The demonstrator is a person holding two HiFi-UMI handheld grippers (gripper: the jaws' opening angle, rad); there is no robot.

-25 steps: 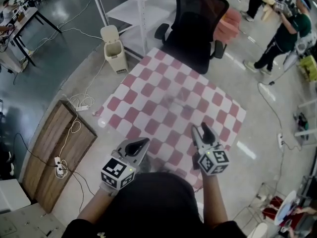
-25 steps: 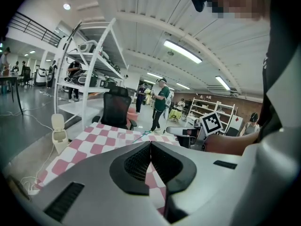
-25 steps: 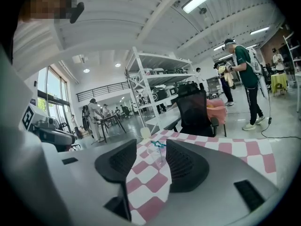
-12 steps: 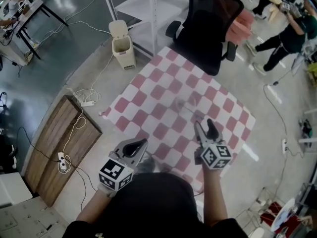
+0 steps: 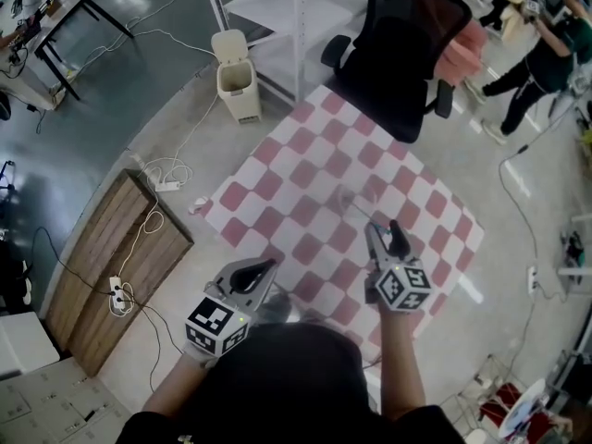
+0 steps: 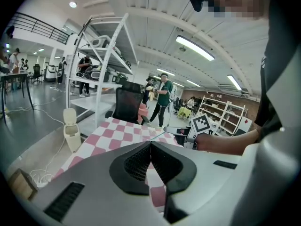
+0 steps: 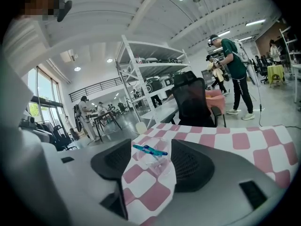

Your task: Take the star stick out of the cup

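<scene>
Checkered counter [image 5: 305, 169] carries cup [image 7: 157, 161]; black chair [image 5: 407, 40] at its far edge. Left gripper [image 5: 268, 268] fingers clenched; right gripper [image 5: 384, 230] fingers just opened, empty.

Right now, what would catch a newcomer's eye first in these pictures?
The pink-and-white checkered table fills the middle of the head view. On it stands a clear cup holding a blue star stick, just ahead of the right gripper, whose jaws have just been opening with nothing between them.
</scene>
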